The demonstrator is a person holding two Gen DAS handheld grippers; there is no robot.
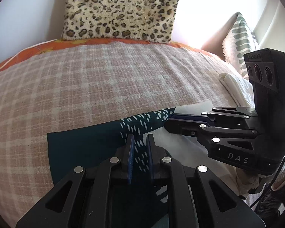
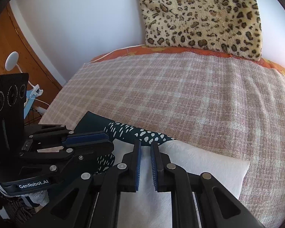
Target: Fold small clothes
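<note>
A dark teal garment (image 1: 81,148) with a white speckle pattern (image 2: 142,133) and a white part (image 2: 199,163) lies flat at the near edge of the bed. My left gripper (image 1: 141,137) hovers over its speckled middle, jaws a small gap apart, nothing between them. My right gripper (image 2: 146,144) sits over the white part just below the speckled band, jaws also slightly apart and empty. Each gripper shows in the other's view, the right one (image 1: 168,123) and the left one (image 2: 107,138), side by side and close.
The bed has a pink-and-cream checked blanket (image 1: 104,79) over an orange sheet (image 2: 161,51). A leopard-print cushion (image 1: 121,9) leans on the wall. A folded white item (image 1: 231,85) and a green-patterned pillow (image 1: 239,38) lie at right. A wooden cabinet (image 2: 13,43) stands at left.
</note>
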